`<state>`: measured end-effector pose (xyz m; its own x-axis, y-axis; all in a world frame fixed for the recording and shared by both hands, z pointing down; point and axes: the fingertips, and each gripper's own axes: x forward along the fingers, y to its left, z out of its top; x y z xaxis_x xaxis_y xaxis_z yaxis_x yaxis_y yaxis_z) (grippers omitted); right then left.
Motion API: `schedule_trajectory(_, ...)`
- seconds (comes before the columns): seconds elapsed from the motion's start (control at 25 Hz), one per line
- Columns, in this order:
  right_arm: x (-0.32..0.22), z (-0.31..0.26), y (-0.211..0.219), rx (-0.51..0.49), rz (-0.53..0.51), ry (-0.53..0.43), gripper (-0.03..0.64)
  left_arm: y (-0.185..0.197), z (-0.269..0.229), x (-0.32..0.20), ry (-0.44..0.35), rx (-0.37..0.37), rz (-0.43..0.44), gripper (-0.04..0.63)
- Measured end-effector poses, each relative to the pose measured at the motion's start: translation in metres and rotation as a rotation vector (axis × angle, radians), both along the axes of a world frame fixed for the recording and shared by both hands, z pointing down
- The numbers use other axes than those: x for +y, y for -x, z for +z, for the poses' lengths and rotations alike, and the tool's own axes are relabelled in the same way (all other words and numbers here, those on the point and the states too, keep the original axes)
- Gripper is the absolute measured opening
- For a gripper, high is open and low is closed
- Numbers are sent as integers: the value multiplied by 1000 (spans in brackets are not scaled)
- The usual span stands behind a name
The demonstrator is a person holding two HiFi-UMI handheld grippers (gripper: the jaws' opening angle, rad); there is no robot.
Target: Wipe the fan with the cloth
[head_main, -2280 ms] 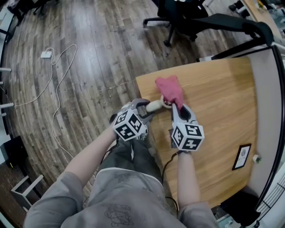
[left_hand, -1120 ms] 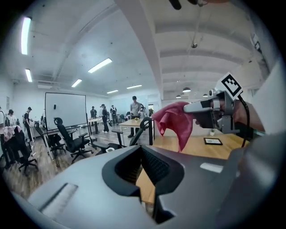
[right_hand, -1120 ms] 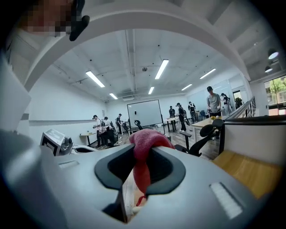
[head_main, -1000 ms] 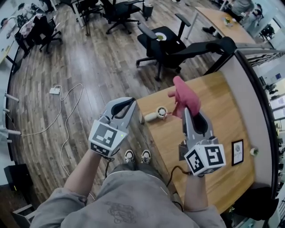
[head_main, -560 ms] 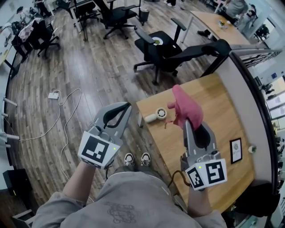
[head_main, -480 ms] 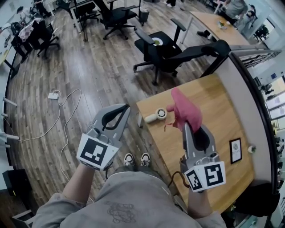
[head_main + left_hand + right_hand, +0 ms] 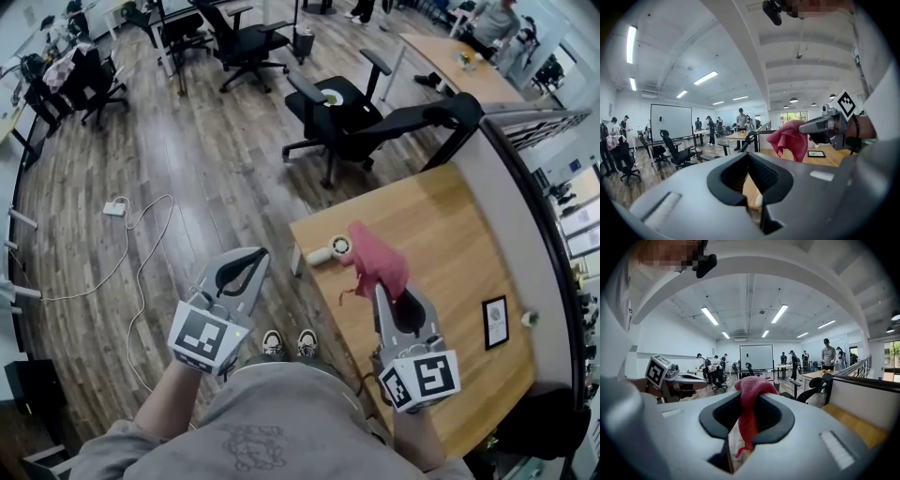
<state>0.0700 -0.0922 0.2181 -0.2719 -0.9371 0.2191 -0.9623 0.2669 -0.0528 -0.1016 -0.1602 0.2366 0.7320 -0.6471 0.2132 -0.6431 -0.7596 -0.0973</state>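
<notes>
Closest to the person, the left gripper (image 7: 251, 261) is held out over the floor, beside the desk (image 7: 450, 225) and clear of it. Its fingers are pressed together with nothing between them. To the right of it, the right gripper (image 7: 382, 292) is held above the near part of the desk. Its fingers are pinched on the red cloth (image 7: 377, 261), which bunches above the tips and trails a loose corner below them.

Just beyond the cloth and to its left, the small white fan (image 7: 330, 250) lies on its side near the desk's left edge. It is untouched by either gripper and is apart from the cloth. A small framed card (image 7: 494, 322) sits well to the right on the desk.

Farther off, a black office chair (image 7: 342, 98) and a white cable (image 7: 131, 234) on the wooden floor can be seen.

As for progress, the cloth is judged to be secured and lifted, but no wiping contact is being made. The cloth has yet to be brought down onto the fan, and the fan would probably need steadying with the empty left gripper. Whether any of its surface has been wiped cannot be told.
</notes>
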Motion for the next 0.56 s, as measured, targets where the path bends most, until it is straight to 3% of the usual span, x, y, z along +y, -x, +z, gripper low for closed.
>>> schedule_trajectory(0.28,-8,-6,-8,6,14,-12,77,-1,-10,-4,-19,-12,-15,2)
schedule_trajectory(0.56,-16,-5,-12,3,10,-16,77,-3,-9,-11,20,3,-38,2)
